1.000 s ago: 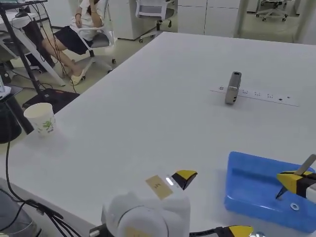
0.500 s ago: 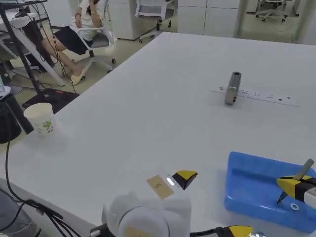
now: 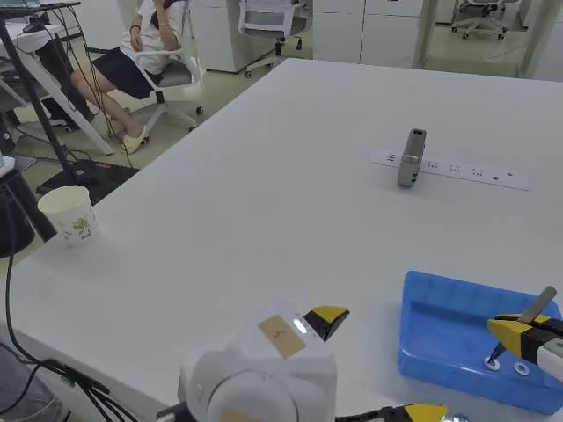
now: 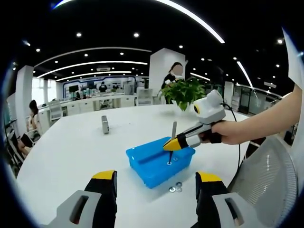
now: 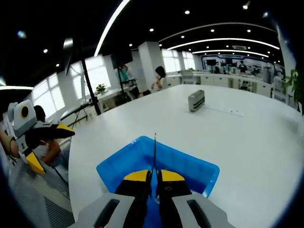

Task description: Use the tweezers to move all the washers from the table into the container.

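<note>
The blue container [image 3: 440, 338] stands at the near right of the white table [image 3: 264, 193]. My right gripper [image 3: 517, 332] hangs over it, shut on metal tweezers [image 5: 154, 142] that point down into it. Their tip [image 3: 491, 359] is at a washer [image 3: 493, 364] on the container floor; whether it still pinches that washer I cannot tell. Another washer [image 3: 522, 368] lies beside it. Loose washers [image 4: 175, 188] rest on the table in front of the container [image 4: 142, 164]. My left gripper [image 3: 374, 362] is open and empty, held low, left of the container.
A white power strip [image 3: 457, 167] with a grey device [image 3: 410, 156] across it lies at the far right. A paper cup [image 3: 69, 213] stands by the left edge, with cables [image 3: 62, 374] below. A person [image 3: 145, 40] sits on a chair beyond the table.
The right gripper has sunk slightly and the tweezers' tip now reaches the container floor, where a second washer shows. The left gripper has stayed put; the head camera shifted a little.
</note>
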A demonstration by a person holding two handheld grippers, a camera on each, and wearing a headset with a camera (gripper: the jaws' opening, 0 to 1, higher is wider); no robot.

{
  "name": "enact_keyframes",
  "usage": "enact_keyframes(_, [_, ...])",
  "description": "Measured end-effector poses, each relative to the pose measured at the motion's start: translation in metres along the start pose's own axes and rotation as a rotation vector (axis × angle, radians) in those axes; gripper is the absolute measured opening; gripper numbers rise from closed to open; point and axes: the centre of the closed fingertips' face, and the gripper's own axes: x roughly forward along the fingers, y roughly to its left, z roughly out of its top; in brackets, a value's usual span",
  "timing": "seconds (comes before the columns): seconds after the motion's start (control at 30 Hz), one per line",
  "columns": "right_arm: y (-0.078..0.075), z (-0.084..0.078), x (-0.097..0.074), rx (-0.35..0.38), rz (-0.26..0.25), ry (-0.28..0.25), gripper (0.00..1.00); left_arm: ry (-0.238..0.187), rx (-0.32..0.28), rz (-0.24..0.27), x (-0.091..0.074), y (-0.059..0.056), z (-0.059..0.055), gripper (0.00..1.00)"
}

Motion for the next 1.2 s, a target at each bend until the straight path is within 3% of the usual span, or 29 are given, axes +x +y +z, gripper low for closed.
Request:
enact_keyframes(0.23, [0.007,0.012,-0.009,0.009,0.008,-0.048,0.03,0.001,0.002,-0.002,0.000,0.000,0.000,0.67])
enact_keyframes(0.63, [0.035,0.025,-0.026,0.015,0.056,-0.112,0.03,0.011,0.007,-0.007,0.001,-0.001,-0.002,0.66])
enact_keyframes(0.9, [0.056,0.019,-0.031,0.009,0.123,-0.114,0.03,0.014,0.007,-0.008,0.001,-0.001,-0.002,0.66])
enact_keyframes(1.2, [0.075,0.000,-0.025,-0.022,0.206,-0.056,0.03,0.019,0.008,-0.008,0.001,-0.001,-0.004,0.65])
